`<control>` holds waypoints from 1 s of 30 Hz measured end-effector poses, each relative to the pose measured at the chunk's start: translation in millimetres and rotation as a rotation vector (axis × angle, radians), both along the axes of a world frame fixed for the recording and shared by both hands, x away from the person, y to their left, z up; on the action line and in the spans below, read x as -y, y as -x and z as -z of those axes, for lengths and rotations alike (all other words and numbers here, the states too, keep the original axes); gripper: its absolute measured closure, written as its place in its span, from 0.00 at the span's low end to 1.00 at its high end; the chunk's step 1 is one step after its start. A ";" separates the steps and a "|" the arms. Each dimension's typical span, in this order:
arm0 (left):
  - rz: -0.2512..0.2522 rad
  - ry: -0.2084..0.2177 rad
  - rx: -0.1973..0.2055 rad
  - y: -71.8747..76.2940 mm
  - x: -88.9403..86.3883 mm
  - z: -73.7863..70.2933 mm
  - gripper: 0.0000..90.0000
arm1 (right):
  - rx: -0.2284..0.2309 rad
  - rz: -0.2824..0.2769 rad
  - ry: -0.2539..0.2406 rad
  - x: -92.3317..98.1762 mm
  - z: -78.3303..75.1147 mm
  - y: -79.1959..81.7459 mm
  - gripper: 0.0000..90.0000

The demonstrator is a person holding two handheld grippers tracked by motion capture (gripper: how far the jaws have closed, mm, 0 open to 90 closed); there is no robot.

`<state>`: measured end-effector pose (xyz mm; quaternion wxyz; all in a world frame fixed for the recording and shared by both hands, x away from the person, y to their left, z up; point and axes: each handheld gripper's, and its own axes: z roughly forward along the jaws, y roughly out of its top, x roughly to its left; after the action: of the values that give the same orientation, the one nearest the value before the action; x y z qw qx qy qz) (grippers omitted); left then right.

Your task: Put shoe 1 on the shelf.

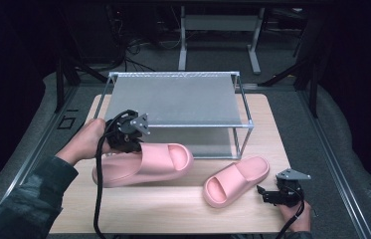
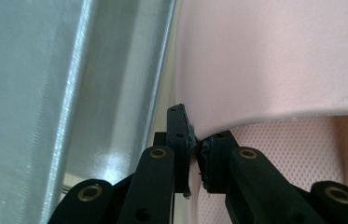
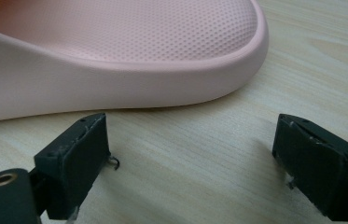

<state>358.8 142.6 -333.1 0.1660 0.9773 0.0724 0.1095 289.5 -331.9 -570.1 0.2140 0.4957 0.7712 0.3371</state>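
two pink slippers (image 1: 145, 163), one metal rack (image 1: 173, 102), two grippers (image 1: 131, 144).

A: What blocks the way around the metal rack (image 1: 175, 102)?
B: One pink slipper (image 1: 145, 163) hangs at its front-left; the other slipper (image 1: 236, 179) lies front-right. Between them the table (image 1: 173, 206) is bare.

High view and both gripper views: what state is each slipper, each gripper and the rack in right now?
Left slipper: gripped at its rim, heel end lifted off the table.
Right slipper: flat on the table, sole down, untouched.
Left gripper: shut on the left slipper.
Right gripper: open, by the right slipper's heel, holding nothing.
Rack: upright on the table, top shelf bare.
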 end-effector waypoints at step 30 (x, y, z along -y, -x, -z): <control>-0.185 0.044 0.006 -35.5 23.5 -65.8 0.93 | 0.000 -0.001 0.000 0.2 0.1 0.0 0.12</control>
<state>394.3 119.1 -267.3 0.1766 0.9624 0.1641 0.1255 289.5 -332.1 -570.2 0.2139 0.4951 0.7716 0.3373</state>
